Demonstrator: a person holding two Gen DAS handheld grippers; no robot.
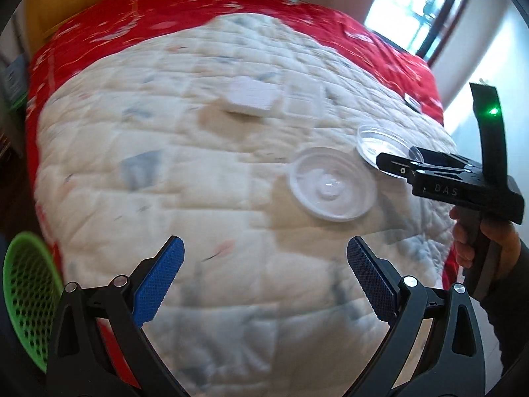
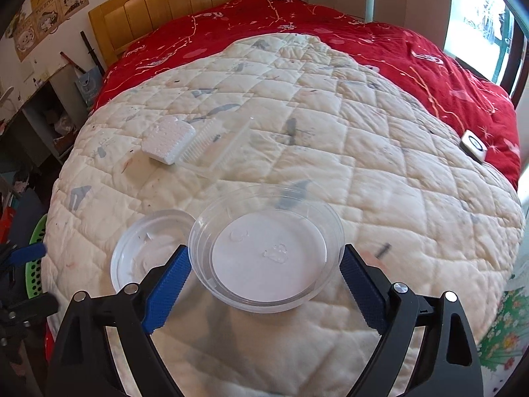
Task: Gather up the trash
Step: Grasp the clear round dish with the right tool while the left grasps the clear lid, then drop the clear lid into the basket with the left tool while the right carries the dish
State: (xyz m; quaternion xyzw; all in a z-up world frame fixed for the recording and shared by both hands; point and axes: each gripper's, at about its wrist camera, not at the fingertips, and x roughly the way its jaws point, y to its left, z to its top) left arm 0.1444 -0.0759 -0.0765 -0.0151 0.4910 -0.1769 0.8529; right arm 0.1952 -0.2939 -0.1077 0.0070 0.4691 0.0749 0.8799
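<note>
A clear round plastic container sits on the white quilt between the fingers of my right gripper, whose jaws are open around it and touch its sides or stand very close. It also shows in the left wrist view, with the right gripper at it. A white round lid lies just left of the container and shows in the left wrist view too. My left gripper is open and empty above the quilt, nearer than the lid. A white foam block and a clear plastic tray lie farther up the bed.
A green perforated basket stands off the bed's left side; it shows in the right wrist view as well. A red blanket covers the far bed before a wooden headboard. A small white device lies at the right.
</note>
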